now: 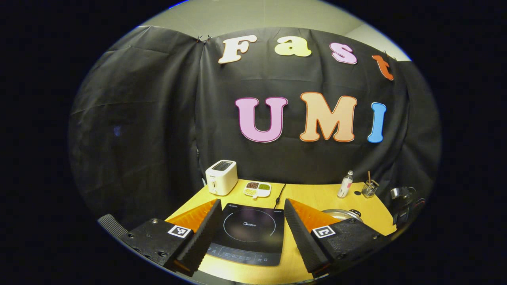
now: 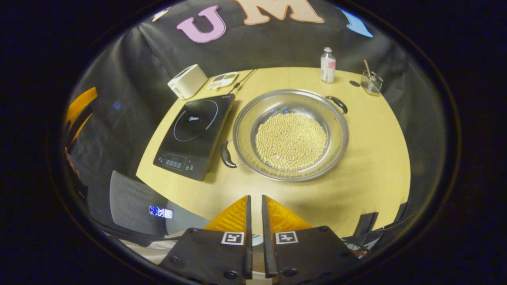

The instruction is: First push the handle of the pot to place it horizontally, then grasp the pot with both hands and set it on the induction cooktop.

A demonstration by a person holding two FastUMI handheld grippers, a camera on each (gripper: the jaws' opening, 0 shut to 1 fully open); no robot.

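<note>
A wide steel pot (image 2: pixel 291 134) holding pale beans sits on the yellow table (image 2: pixel 368 158), just right of the black induction cooktop (image 2: pixel 194 134). Its two black handles lie on a diagonal: one (image 2: pixel 227 154) at the near left by the cooktop, the other (image 2: pixel 337 103) at the far right. My right gripper (image 2: pixel 256 197) hovers above the table's near edge, short of the pot, shut with nothing in it. My left gripper (image 1: pixel 252 202) stands wide open over the cooktop (image 1: pixel 249 233). The pot's rim (image 1: pixel 342 214) peeks out behind its right finger (image 1: pixel 303 233).
Along the back of the table stand a white toaster (image 2: pixel 187 81), a small dish of beans (image 2: pixel 223 80), a plastic bottle (image 2: pixel 328 65) and a glass with a stick (image 2: pixel 371 82). The cooktop's cord (image 1: pixel 280 194) runs to the back. A grey chair (image 2: pixel 132 202) is at the near left.
</note>
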